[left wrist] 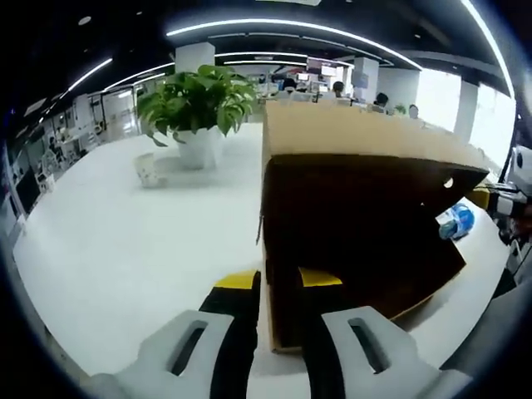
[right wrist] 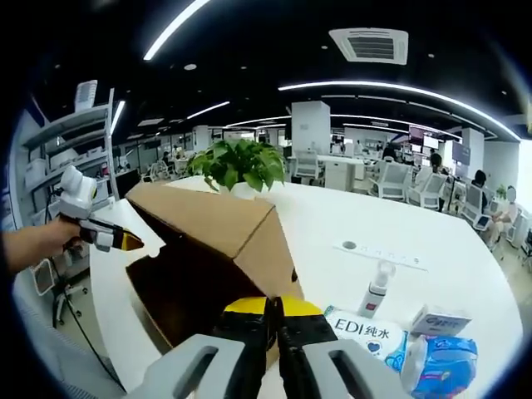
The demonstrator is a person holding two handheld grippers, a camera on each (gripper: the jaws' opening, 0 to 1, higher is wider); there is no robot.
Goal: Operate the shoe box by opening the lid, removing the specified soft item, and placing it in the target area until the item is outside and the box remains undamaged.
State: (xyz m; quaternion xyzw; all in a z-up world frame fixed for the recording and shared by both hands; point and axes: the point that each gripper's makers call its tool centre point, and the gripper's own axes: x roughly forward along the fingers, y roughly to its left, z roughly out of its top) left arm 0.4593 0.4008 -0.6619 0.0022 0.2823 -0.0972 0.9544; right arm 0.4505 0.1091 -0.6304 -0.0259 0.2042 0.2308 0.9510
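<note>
A brown cardboard shoe box (left wrist: 357,141) rests tilted on the white table (left wrist: 125,249), its dark underside facing me in the left gripper view. My left gripper (left wrist: 280,279) has the box's near corner edge between its yellow-tipped jaws, which stand a little apart against the cardboard. In the right gripper view the shoe box (right wrist: 208,220) fills the middle, and my right gripper (right wrist: 275,306) is shut, its jaws nearly touching on the box's lower corner edge. A hand holds the left gripper (right wrist: 131,242) at the box's far left end. The right gripper's white body (left wrist: 517,179) shows by the box's right end. The box's inside is hidden.
A potted green plant (left wrist: 195,108) and a small white cup (left wrist: 148,170) stand behind the box. By the right gripper lie a blue packet (right wrist: 445,366), a wipes pack (right wrist: 366,332), a small carton (right wrist: 440,320) and a spray bottle (right wrist: 376,291). People sit at desks far back.
</note>
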